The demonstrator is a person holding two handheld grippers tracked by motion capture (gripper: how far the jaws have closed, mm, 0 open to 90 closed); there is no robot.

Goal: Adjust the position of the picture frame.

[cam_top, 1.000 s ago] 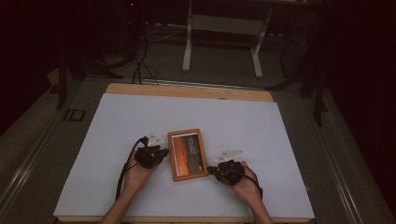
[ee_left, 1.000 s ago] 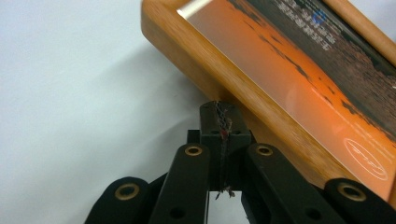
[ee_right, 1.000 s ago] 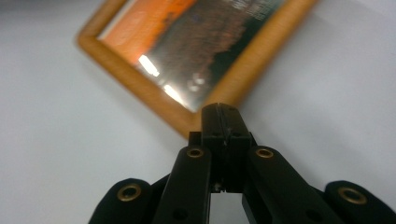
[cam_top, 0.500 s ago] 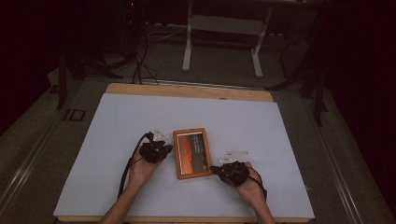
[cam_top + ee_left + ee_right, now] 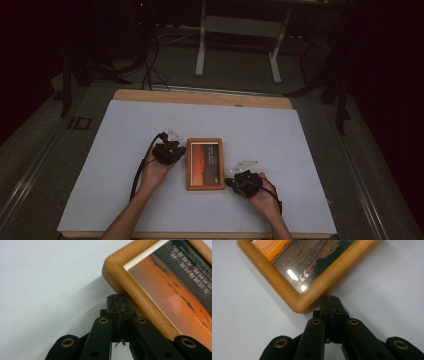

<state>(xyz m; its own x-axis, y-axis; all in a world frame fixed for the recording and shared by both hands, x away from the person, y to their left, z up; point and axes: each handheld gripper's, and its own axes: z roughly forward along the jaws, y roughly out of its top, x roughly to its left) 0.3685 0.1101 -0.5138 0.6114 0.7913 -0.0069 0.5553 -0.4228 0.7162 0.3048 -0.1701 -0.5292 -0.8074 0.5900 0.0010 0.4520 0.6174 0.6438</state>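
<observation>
At mid-frame on the table (image 5: 125, 150) my frame (image 5: 205, 164) lies flat, long axis running up the picture, with my left gripper (image 5: 175, 150), jaws closed and empty, against its upper-left edge and my right gripper (image 5: 234, 181), likewise closed, at its lower-right corner.

Picture frame (image 5: 205, 163) turned from tilted to square on the table, left gripper (image 5: 172, 148) shifted farther up its left edge
</observation>
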